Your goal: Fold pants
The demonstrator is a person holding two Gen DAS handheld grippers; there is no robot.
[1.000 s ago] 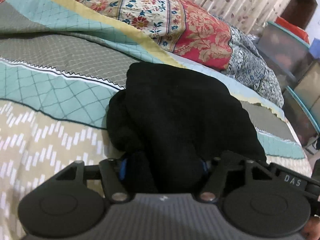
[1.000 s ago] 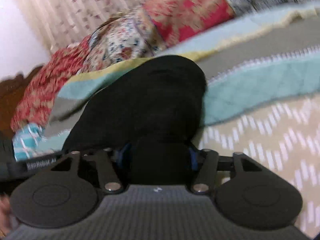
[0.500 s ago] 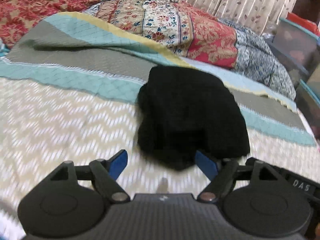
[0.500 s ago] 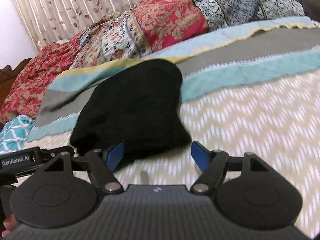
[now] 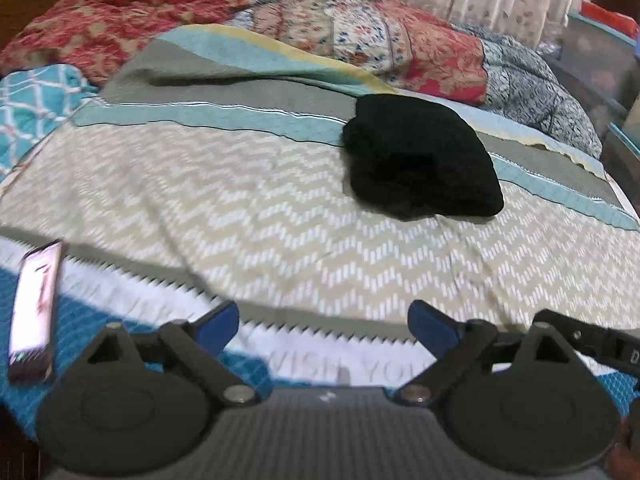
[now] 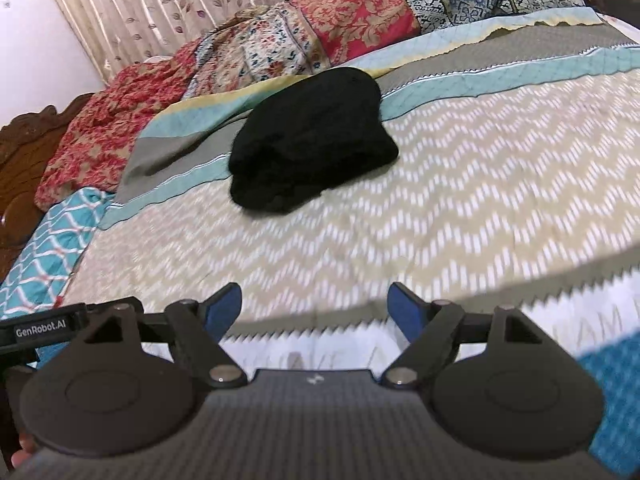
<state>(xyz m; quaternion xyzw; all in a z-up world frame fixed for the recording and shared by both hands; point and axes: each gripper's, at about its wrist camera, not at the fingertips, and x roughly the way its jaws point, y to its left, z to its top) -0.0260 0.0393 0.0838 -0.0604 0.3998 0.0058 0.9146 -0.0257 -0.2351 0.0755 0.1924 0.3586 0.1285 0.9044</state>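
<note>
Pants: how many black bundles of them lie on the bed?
1. The pants lie folded on the bedspread, near its striped far part, in front of the quilts. Others may be hidden outside the views.

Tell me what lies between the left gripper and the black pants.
Only bare zigzag bedspread separates the left gripper, jaws opening and empty, from the folded black pants; the left wrist view shows it.

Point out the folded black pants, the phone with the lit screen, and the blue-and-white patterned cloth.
Folded black pants [image 5: 420, 160], left wrist view, middle of the top layer.
Phone with the lit screen [image 5: 34, 308], left wrist view, centre of the screen.
Blue-and-white patterned cloth [image 6: 52, 248], right wrist view, middle of the fabric.
</note>
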